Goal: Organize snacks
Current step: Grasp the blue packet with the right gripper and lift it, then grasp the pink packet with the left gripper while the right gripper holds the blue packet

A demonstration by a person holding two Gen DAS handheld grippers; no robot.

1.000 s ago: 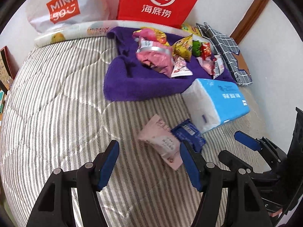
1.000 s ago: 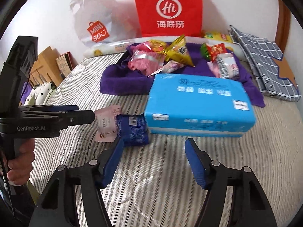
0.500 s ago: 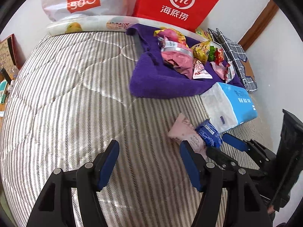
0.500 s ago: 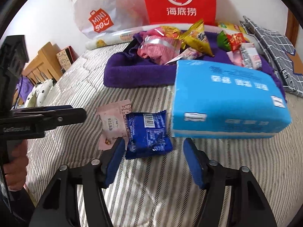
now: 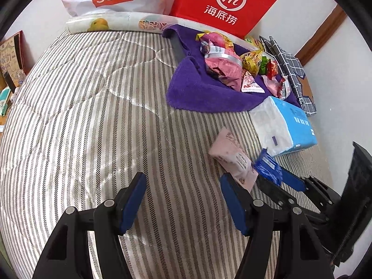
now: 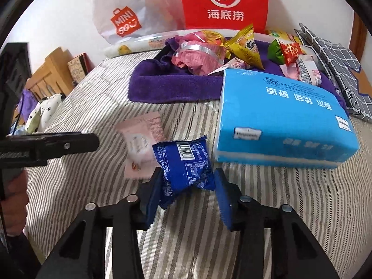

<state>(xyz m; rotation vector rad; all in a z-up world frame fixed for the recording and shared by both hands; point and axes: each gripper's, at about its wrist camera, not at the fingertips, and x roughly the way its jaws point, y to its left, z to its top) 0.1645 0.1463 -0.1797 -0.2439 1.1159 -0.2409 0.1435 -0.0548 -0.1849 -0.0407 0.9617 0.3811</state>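
A blue snack packet (image 6: pixel 186 162) sits between the fingers of my right gripper (image 6: pixel 187 174), whose jaws are closing. Both pads press its sides and the packet buckles upward off the striped mattress (image 6: pixel 232 209). A pink packet (image 6: pixel 141 144) lies flat just left of it. In the left wrist view the blue snack packet (image 5: pixel 266 165) stands on edge in the right gripper (image 5: pixel 274 174), beside the pink packet (image 5: pixel 232 158). My left gripper (image 5: pixel 182 179) hangs open over bare mattress with nothing between its fingers. A pile of snacks (image 6: pixel 200 55) rests on a purple towel (image 6: pixel 167 88) further back.
A large blue tissue pack (image 6: pixel 279 121) lies right of the blue packet, close to the right finger. A red bag (image 6: pixel 223 2) and a white plastic bag (image 6: pixel 123 18) lean on the wall. A checked cloth (image 6: pixel 332 58) lies far right. A person's hand (image 6: pixel 14 200) grips the left tool.
My right gripper came forward over the blue packet and its jaws drew in onto it, tipping it up. The left gripper shifted left, away from the two packets, still open.
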